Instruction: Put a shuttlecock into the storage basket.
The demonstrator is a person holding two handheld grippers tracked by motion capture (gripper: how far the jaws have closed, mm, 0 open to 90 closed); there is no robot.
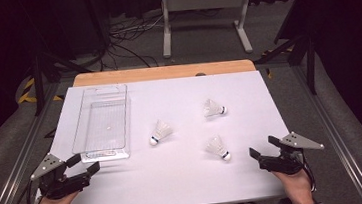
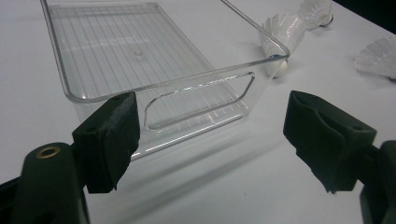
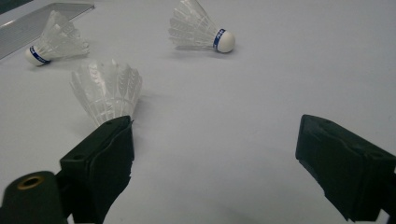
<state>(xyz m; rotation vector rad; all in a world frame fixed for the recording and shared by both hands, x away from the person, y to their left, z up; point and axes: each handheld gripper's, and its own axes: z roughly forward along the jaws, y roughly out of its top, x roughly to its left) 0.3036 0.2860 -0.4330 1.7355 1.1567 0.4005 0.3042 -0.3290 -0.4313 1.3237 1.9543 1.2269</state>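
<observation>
Three white feather shuttlecocks lie on the white table. One (image 1: 161, 132) (image 2: 280, 35) (image 3: 58, 39) rests near the clear plastic tray (image 1: 102, 88) (image 2: 163, 88). A second (image 1: 214, 108) (image 3: 198, 30) lies farther back on the right. The third (image 1: 217, 147) (image 3: 107, 91) lies closest to my right gripper (image 1: 263, 147) (image 3: 215, 158), just ahead of its left jaw. That gripper is open and holds nothing. My left gripper (image 1: 83, 164) (image 2: 210, 135) is open too, at the tray's near end, apart from it. The tray has nothing in it.
The white sheet (image 1: 186, 182) covers a wooden tabletop whose far edge (image 1: 163, 72) shows. Metal rails run along both sides of the table. Beyond it stand a grey frame (image 1: 204, 2) and loose cables on the floor.
</observation>
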